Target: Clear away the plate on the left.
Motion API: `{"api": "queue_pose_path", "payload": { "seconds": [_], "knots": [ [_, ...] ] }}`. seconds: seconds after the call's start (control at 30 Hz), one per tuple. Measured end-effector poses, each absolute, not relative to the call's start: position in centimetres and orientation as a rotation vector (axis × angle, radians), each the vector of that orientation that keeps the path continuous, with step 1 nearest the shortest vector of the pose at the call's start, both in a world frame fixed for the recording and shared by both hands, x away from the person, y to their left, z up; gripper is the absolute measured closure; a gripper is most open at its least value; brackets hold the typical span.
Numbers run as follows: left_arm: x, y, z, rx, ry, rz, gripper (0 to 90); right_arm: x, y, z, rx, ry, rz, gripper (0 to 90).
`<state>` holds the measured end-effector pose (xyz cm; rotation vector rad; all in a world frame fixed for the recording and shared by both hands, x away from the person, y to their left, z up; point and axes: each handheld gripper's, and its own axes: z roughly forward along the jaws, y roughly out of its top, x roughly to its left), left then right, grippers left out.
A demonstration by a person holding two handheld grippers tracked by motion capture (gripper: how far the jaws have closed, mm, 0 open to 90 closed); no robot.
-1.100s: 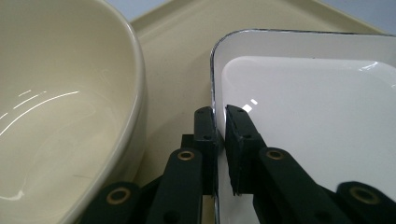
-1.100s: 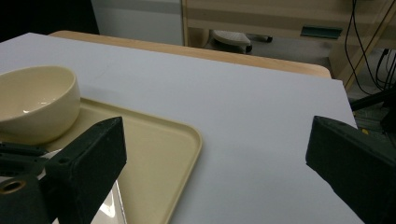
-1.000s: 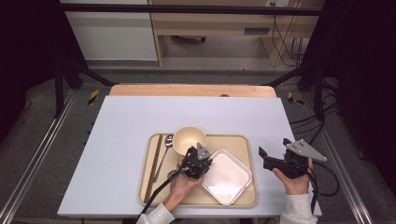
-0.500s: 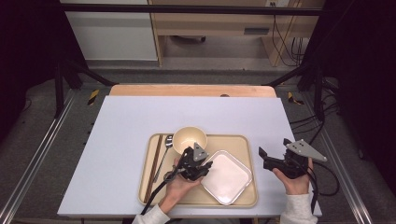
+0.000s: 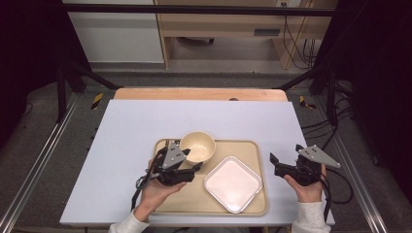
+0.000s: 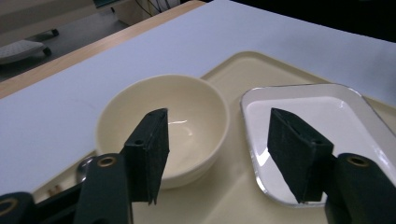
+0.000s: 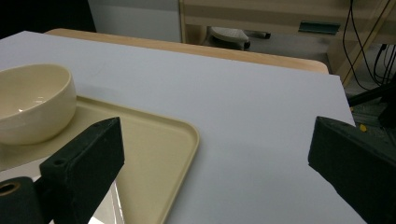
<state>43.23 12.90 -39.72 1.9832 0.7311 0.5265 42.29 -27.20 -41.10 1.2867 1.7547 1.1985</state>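
Bowl sitting on tray ahead of left gripper; jaws just opening, holding nothing. Clearing rim before lifting away. Right gripper gaping, idle.

A round cream bowl sits upright and empty at the back of a beige tray, with a glint of light on its glossy inside. Just beside it, toward the tray's front right, lies a white square plate with rounded corners, turned cornerwise and flat. The two are close together but not touching.
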Motion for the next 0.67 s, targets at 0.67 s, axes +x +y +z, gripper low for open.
{"api": "queue_pose_path", "payload": {
  "seconds": [0.67],
  "knots": [
    [43.1, 25.1, -41.9, 1.866, 0.99, 0.642, 24.6, 42.5, -27.4, -41.7, 1.308, 1.765, 1.169, 3.8]
  ]
}}
